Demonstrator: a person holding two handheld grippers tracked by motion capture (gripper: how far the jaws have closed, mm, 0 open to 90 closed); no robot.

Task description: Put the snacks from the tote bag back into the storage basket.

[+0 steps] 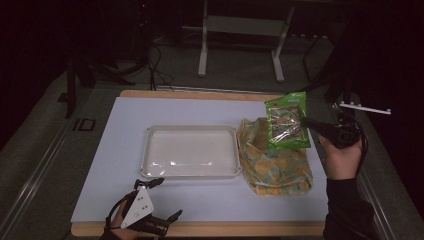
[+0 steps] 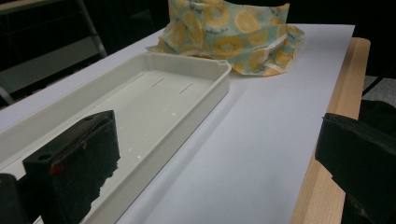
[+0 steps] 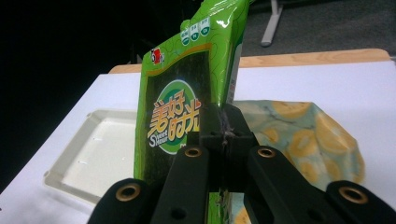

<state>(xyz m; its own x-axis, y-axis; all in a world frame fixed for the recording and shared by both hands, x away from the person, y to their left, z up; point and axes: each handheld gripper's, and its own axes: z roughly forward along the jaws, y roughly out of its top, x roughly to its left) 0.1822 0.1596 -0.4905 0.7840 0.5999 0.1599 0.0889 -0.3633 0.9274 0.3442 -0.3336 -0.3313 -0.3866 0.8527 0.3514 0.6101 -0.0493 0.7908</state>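
Note:
A green snack packet (image 1: 287, 121) hangs in the air over the table's right side, with my right gripper (image 1: 306, 123) shut on its edge. In the right gripper view the packet (image 3: 180, 107) stands upright, pinched between the closed jaws of that gripper (image 3: 225, 135). Below it lies a cloth bag with a lemon print (image 1: 274, 160), slumped open on the white mat. A cream tray (image 1: 150, 150) sits empty at the mat's centre. My left gripper (image 1: 165, 200) rests near the front edge, open, its wide-apart jaws holding nothing; from its own view the tray rim (image 2: 205, 100) runs along the left.
The white mat (image 1: 200, 112) covers a wooden table top (image 1: 225, 229). The lemon-print bag (image 2: 233, 37) lies just beyond the tray's right end. Metal stand legs (image 1: 202, 50) rise on the dark floor beyond the table. A white bracket (image 1: 364, 107) juts out at the far right.

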